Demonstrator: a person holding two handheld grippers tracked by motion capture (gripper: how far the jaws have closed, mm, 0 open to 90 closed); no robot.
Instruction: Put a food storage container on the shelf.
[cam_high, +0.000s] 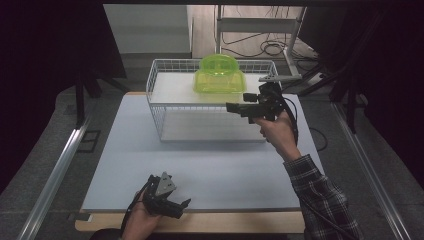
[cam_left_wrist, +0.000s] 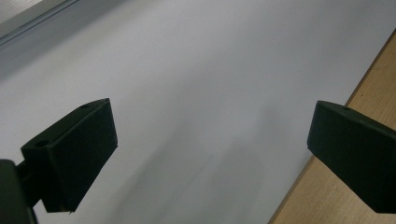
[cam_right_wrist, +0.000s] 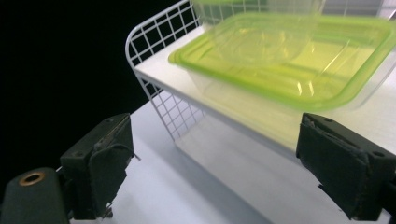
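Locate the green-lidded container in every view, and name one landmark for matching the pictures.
High view: green-lidded container sits top centre, on the wire rack's upper shelf.
Left gripper view: not in it.
Right gripper view: container at upper right, on the same shelf, beyond the open jaws.
Shared landmark: the white wire rack.

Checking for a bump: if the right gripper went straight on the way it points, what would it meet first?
Probably the green container on the wire rack's shelf; the right gripper is open, though depth is unclear.

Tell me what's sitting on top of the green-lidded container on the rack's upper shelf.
A clear round container with a green rim rests on the rectangular container's green lid. Both look empty, though the glare keeps the upper one's inside from showing fully.
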